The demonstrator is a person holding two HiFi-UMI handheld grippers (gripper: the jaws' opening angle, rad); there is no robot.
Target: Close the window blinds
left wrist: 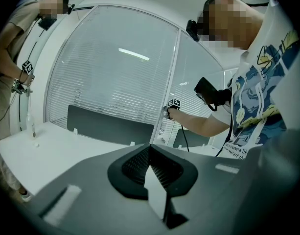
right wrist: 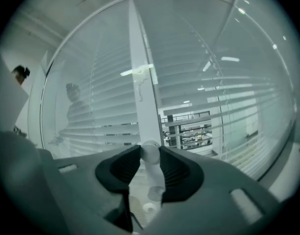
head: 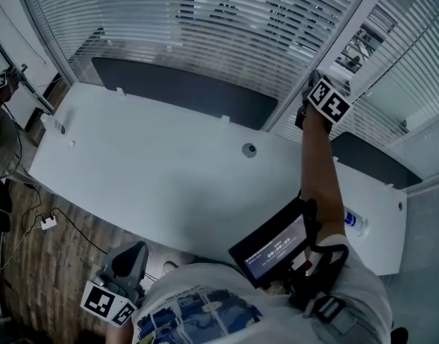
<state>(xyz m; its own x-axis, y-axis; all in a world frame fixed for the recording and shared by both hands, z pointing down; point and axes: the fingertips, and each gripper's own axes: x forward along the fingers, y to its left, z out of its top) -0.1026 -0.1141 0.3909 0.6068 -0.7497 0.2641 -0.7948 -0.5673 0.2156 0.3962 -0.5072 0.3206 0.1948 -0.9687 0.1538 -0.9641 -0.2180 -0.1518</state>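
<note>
Slippage is the main worry: the right gripper has its jaws set wide about a small white round plastic knob on the white upright window post, the pads just beside its sides with no clear squeeze. If the wrist rolls before the pads bite, the smooth knob would likely spin free and the slats would not turn. A grip taken off-centre could also scrape the gripper against the post. The left gripper hangs low near the person's body with its jaws together and nothing between them, so it offers no backup. The white horizontal-slat window blinds sit behind the glass beyond the broad white desk, on both sides of the post. In the right gripper view, gaps between the slats of the pane to the right let shelving and ceiling lights show through, so I judge the blinds not yet closed.
</note>
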